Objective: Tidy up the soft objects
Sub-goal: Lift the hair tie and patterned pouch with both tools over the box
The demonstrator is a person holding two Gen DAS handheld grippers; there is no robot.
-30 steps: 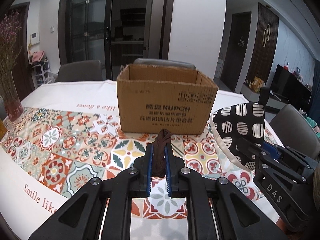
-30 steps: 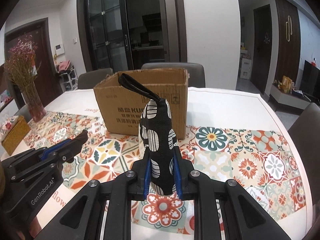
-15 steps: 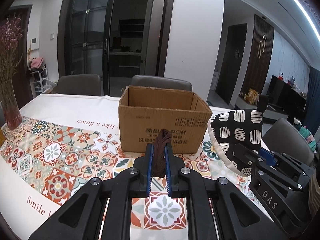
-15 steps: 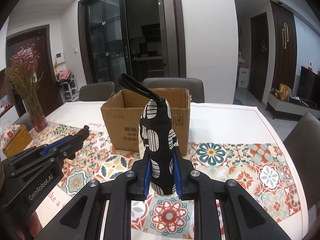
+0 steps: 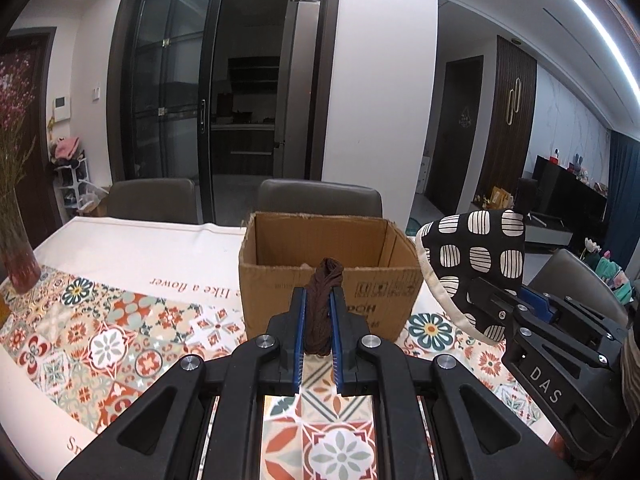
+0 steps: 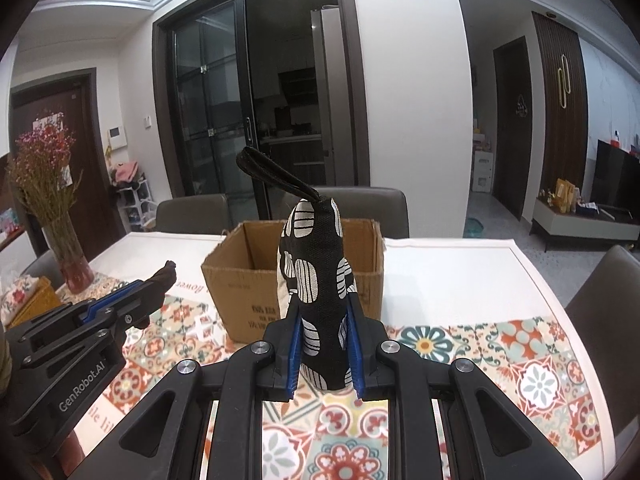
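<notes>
My left gripper (image 5: 318, 300) is shut on a bunched brown stocking (image 5: 323, 308), held up in front of the open cardboard box (image 5: 332, 280). My right gripper (image 6: 322, 304) is shut on a black oven mitt with white striped ovals (image 6: 316, 276), its hanging loop pointing up and left. In the left wrist view the oven mitt (image 5: 476, 264) and the right gripper (image 5: 508, 300) hang just right of the box. In the right wrist view the left gripper (image 6: 160, 282) with the brown stocking (image 6: 164, 276) is left of the box (image 6: 248, 292). The box interior looks mostly bare.
The table carries a white cloth with a patterned tile runner (image 5: 120, 332). A glass vase of dried pink flowers (image 6: 60, 236) stands at the left edge, with a yellow woven box (image 6: 30, 304) near it. Grey chairs (image 5: 320, 200) line the far side and right side.
Both grippers have risen with their loads, so the box now sits lower in each view and its inside shows. Both grips are unchanged.
</notes>
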